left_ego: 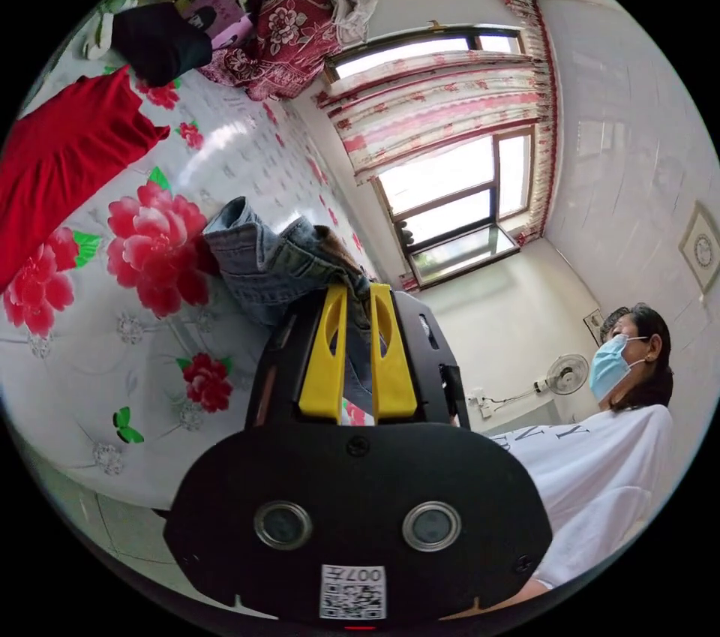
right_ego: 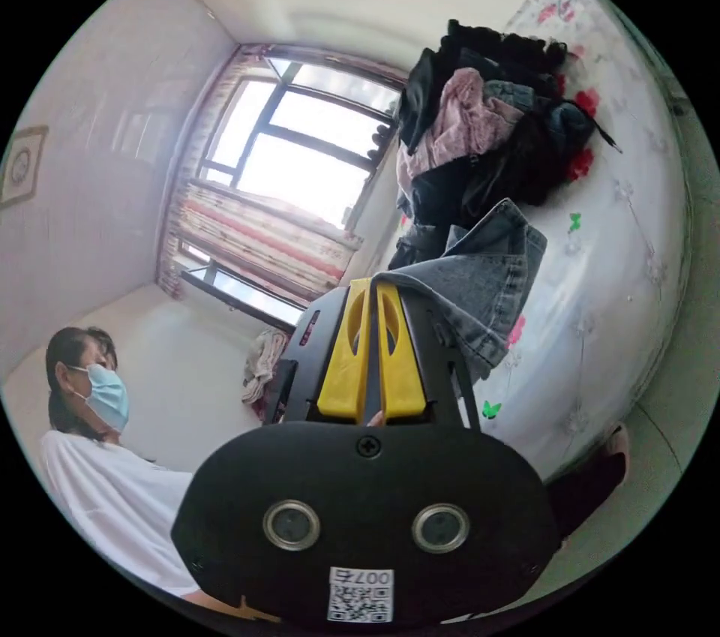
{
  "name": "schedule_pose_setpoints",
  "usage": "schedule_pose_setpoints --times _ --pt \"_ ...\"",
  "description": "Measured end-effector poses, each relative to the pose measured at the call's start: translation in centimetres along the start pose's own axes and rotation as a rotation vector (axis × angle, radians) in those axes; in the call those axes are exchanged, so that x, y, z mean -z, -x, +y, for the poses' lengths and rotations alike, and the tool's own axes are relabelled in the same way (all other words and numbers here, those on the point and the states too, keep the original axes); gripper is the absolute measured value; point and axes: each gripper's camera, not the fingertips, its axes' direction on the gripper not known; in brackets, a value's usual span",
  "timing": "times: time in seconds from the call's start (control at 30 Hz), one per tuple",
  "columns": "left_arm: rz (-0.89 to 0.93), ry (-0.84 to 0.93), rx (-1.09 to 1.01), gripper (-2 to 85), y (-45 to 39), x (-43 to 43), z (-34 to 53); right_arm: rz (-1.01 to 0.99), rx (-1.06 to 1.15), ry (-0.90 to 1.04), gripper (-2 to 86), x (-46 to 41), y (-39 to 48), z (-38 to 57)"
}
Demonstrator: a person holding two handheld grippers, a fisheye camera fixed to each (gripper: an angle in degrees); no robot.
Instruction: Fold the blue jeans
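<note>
Jeans (left_ego: 259, 258) of faded blue denim are lifted off a bed, held at two places by two yellow-jawed grippers. In the left gripper view, the left gripper (left_ego: 358, 288) has its jaws pressed close together on a bunched edge of the denim, which rises in folds above the white bedspread (left_ego: 225, 164) printed with large red flowers. A red garment (left_ego: 60, 149) lies flat on the bedspread, well apart from the jeans, and a dark garment (left_ego: 157, 40) sits beyond it. In the right gripper view, the right gripper (right_ego: 373, 284) is likewise clamped on the denim, which drapes away to one side of the jaws. A heap of dark and pink clothes (right_ego: 480, 134) rests on the bedspread behind. A person (right_ego: 105, 457) in a white shirt and a curtained window (right_ego: 292, 164) appear beyond.
</note>
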Motion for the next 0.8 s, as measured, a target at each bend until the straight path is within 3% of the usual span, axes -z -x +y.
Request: schedule_pose_setpoints --times 0.17,0.27,0.43,0.5,0.6,0.8 --pt "-0.125 0.007 -0.020 5.0 -1.0 -4.0 -3.3 0.144 0.155 0.096 0.0 -6.5 4.1 -2.5" --pt "-0.189 0.043 -0.050 5.1 -1.0 -10.6 -7.8 0.275 0.181 0.189 0.7 -14.6 4.6 -5.9" --pt "-0.530 0.074 0.046 7.2 1.9 -25.7 -13.4 0.458 0.097 0.375 5.7 -32.0 -0.6 -10.2" --pt "-0.640 0.104 0.023 7.6 1.7 -28.7 -13.3 0.487 0.007 0.411 6.7 -34.4 -3.1 -10.0" --pt "-0.686 0.130 -0.110 7.9 0.2 -30.6 -11.7 0.496 0.041 0.393 7.3 -34.2 -4.9 -8.8" --pt "-0.781 0.233 -0.271 7.8 -1.6 -30.3 -5.1 0.791 0.060 0.361 7.7 -29.3 -9.6 -7.7"
